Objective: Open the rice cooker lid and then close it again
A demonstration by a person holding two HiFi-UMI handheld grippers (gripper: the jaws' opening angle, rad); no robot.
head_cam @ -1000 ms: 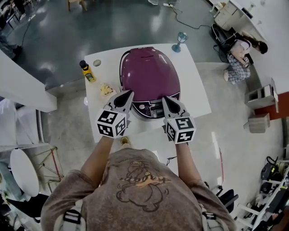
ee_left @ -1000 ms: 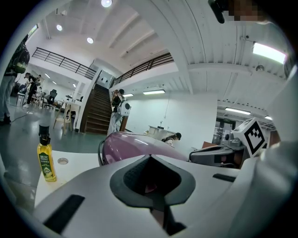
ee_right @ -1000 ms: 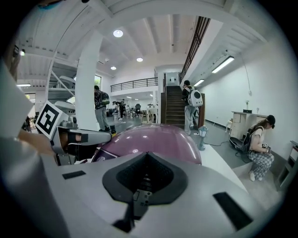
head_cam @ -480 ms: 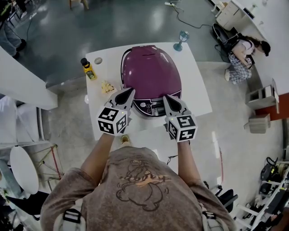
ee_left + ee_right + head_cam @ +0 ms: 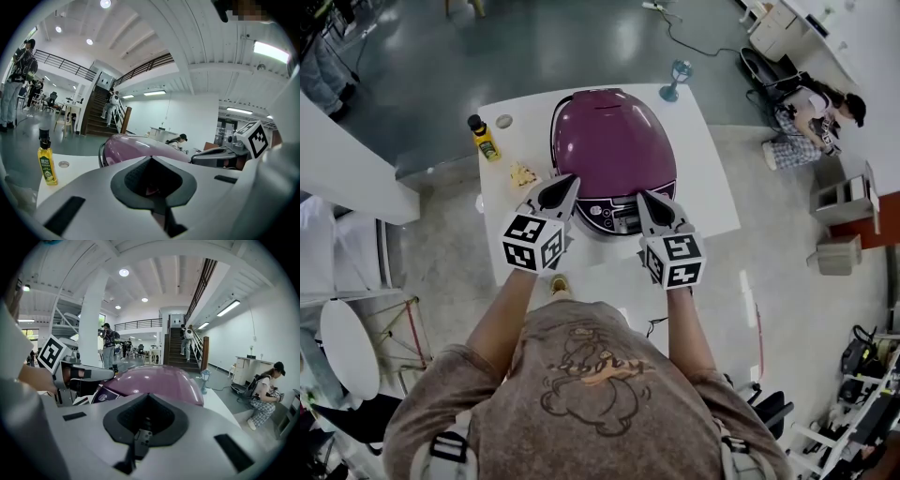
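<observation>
Desk [image 5: 712,187]: small white top, and the cooker takes up most of it. Nothing braces the unit, so a hard shove could slide it toward the far edge.

Rice cooker [image 5: 612,150]: purple, mid-desk, lid [image 5: 614,122] down. Opening not yet begun, by my read. Release is prob. at the front by the control panel [image 5: 617,217], but I can't make it out. If the lid springs up fast, it could hit a claw parked over the front rim.

Left claw [image 5: 565,185]: closed, nothing in it, tip at the cooker's front-left. Right claw [image 5: 643,199]: also closed & empty, tip at front-right, just beside the panel. Closed tips are OK for pressing, no good for gripping. An off-centre press may hit a cook button instead of the latch.

Oil bottle [image 5: 484,139]: upright near the desk's left edge, well apart from the cooker. A wide left-arm swing could tip it.

Stemmed glass [image 5: 677,79]: far right corner, near the cooker's back. The cooker sliding back could knock it off.
</observation>
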